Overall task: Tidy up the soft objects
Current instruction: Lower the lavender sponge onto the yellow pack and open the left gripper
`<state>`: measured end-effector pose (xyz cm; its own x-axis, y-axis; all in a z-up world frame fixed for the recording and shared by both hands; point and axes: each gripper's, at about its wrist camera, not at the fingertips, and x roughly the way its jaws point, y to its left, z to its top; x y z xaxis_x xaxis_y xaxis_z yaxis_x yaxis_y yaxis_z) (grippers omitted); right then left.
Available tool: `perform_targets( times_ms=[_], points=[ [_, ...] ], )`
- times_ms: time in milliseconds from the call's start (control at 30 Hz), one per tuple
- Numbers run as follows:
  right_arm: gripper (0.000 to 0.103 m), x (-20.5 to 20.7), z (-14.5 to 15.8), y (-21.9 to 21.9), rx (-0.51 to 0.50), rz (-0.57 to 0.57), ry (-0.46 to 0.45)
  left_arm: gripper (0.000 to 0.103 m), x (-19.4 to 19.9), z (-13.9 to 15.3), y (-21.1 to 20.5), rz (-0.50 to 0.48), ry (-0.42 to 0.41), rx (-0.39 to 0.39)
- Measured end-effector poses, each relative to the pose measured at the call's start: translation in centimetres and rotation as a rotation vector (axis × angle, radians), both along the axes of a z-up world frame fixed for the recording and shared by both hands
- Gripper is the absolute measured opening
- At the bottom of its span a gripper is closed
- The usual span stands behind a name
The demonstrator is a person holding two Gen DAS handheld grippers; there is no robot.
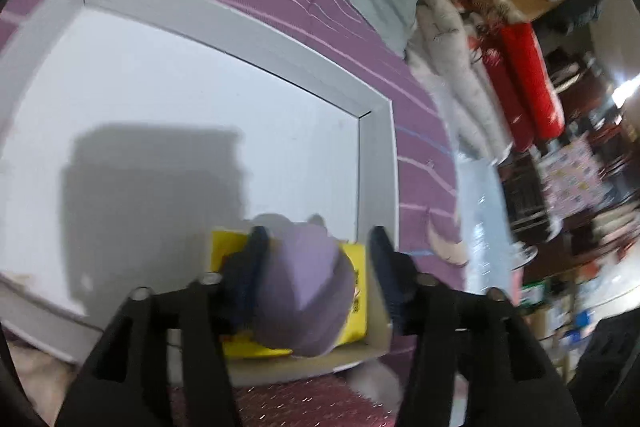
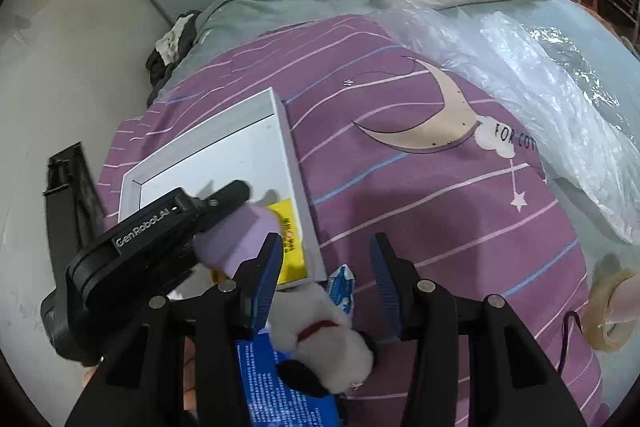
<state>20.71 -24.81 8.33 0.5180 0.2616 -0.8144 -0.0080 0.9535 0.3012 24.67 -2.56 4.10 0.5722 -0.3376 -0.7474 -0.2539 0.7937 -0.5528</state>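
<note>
Plush toy, soft and light, at 6 o'clock between wide-open right gripper; pinch its midbody. Left gripper spread around purple cushion.

Lilac plush over yellow packet in white tray corner, lower centre; white-and-black plush at bottom centre, on blue packet.

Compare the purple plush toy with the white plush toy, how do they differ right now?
The purple plush toy sits over the white tray, between the left tongs; the white plush toy lies outside the tray on the purple bedspread. The purple one looks plain; the white one has black patches and a red collar. Both look soft.
</note>
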Motion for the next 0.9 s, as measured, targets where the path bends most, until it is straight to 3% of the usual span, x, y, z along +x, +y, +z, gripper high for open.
perform_targets(
  times_ms=[33, 167, 367, 400, 500, 533, 900],
  points=[
    [0.045, 0.0, 0.0, 0.0, 0.001, 0.001, 0.0, 0.074, -0.2, 0.2, -0.1, -0.01, 0.003, 0.021],
    [0.045, -0.1, -0.1, 0.2, 0.005, 0.01, 0.0, 0.078, -0.8, 0.8, -0.5, -0.054, 0.031, 0.127],
    [0.045, -0.1, 0.1, 0.5, 0.014, 0.027, -0.004, 0.076, -2.0, 1.8, 1.9, -0.043, -0.018, 0.032],
    [0.045, -0.2, 0.1, 0.5, 0.019, 0.031, -0.005, 0.07, -1.9, 2.0, 2.0, -0.049, -0.007, 0.027],
    [0.045, -0.2, 0.1, 0.7, 0.035, 0.037, -0.003, 0.024, -1.8, 1.2, 2.9, -0.099, 0.07, 0.0],
    [0.045, -0.1, 0.1, 0.8, 0.041, 0.038, 0.0, 0.019, -1.7, 0.8, 3.0, -0.117, 0.087, -0.011],
    [0.045, -0.1, -0.3, 1.1, 0.055, 0.039, 0.025, 0.016, -1.1, 0.0, 0.9, -0.181, 0.096, -0.006]
  ],
)
